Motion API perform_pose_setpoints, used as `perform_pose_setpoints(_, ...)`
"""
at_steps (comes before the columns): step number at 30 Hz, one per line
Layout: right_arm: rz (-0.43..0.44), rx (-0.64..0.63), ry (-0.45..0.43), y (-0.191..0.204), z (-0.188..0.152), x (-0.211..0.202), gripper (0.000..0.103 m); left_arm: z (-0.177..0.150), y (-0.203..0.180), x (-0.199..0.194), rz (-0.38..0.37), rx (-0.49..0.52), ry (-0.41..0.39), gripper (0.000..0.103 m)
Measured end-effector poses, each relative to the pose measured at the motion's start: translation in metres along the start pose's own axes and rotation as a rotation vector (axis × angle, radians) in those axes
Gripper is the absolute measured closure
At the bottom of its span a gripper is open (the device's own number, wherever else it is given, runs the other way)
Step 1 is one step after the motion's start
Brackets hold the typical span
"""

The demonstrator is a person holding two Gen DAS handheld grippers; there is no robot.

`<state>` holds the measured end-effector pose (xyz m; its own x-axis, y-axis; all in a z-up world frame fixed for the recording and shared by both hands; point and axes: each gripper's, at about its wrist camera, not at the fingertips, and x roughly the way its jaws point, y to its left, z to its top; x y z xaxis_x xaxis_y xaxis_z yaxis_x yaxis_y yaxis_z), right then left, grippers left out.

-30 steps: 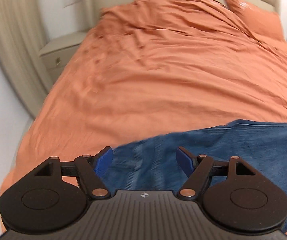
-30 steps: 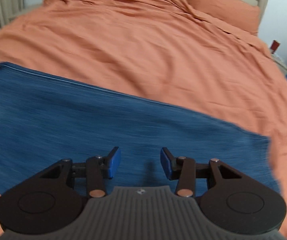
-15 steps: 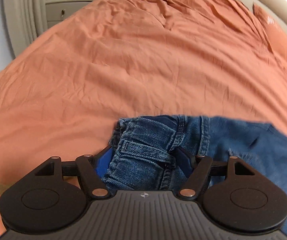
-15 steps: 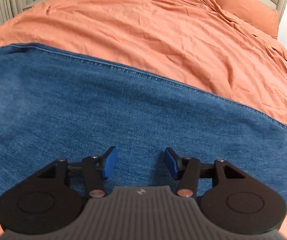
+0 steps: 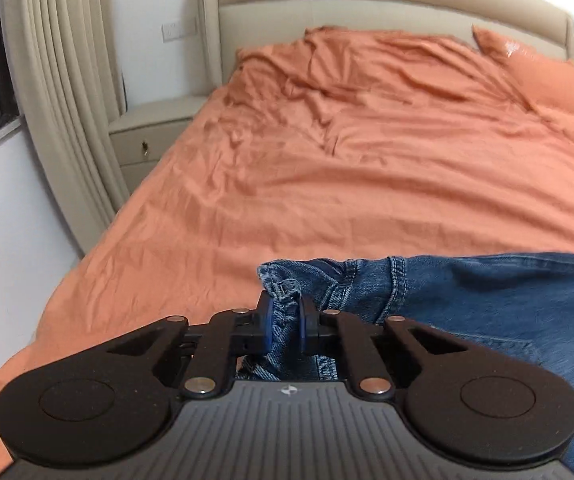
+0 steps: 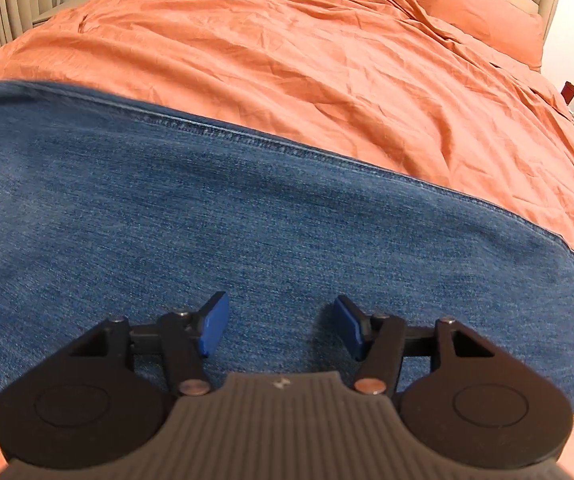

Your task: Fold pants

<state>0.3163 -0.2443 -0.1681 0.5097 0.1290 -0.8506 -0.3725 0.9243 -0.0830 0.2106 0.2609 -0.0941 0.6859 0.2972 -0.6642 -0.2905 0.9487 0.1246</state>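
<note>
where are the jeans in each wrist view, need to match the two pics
Left wrist: jeans at lower right, bunched waistband pinched in the left gripper.
Right wrist: jeans spread flat across the middle, under the open right gripper.
Shared landmark: orange pillow at upper right.

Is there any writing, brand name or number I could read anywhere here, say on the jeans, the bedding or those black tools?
No readable text in either view.
Left gripper: a small white emblem on its body, no letters.
Right gripper: the same emblem, no letters.
Pillow: white embroidery, a flower-like motif and perhaps script, too small to read.
Jeans: no label or tag shows.
Wall plate: blank.
</note>
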Motion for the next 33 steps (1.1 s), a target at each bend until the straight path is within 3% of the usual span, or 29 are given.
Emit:
perform_pose_setpoints(3, -0.004, 0.003, -0.003, -0.003, -0.003, -0.002, 0.048, -0.005, -0.011, 0.025, 0.026, 0.038, 0.061, 0.089)
perform_pose_setpoints(6, -0.012, 0.026, 0.003, -0.014, -0.006, -0.005, 0.048, -0.007, -0.01, 0.034, 0.047, 0.013, 0.085, 0.07)
perform_pose_setpoints(13, -0.054, 0.124, -0.038, -0.07, -0.025, -0.04, 0.048, 0.008, -0.018, -0.004, 0.062, 0.008, 0.03, 0.052)
perform_pose_setpoints(18, -0.091, 0.363, -0.08, -0.154, -0.061, -0.069, 0.057, 0.01, -0.047, -0.023, 0.014, 0.017, 0.065, 0.052)
perform_pose_setpoints(23, -0.12, 0.732, -0.164, -0.264, -0.103, -0.096, 0.062, -0.006, -0.081, -0.032, -0.017, 0.051, 0.112, 0.052)
perform_pose_setpoints(26, -0.092, 0.902, -0.213, -0.319, -0.124, -0.097, 0.063, -0.019, -0.092, -0.028, -0.019, 0.035, 0.174, 0.058)
perform_pose_setpoints(29, -0.058, 0.999, -0.205, -0.356, -0.137, -0.081, 0.065, -0.031, -0.099, -0.02, 0.016, 0.034, 0.219, 0.061)
perform_pose_setpoints(33, -0.016, 1.08, -0.193, -0.374, -0.147, -0.053, 0.065, -0.035, -0.104, -0.01, 0.05, 0.011, 0.255, 0.061)
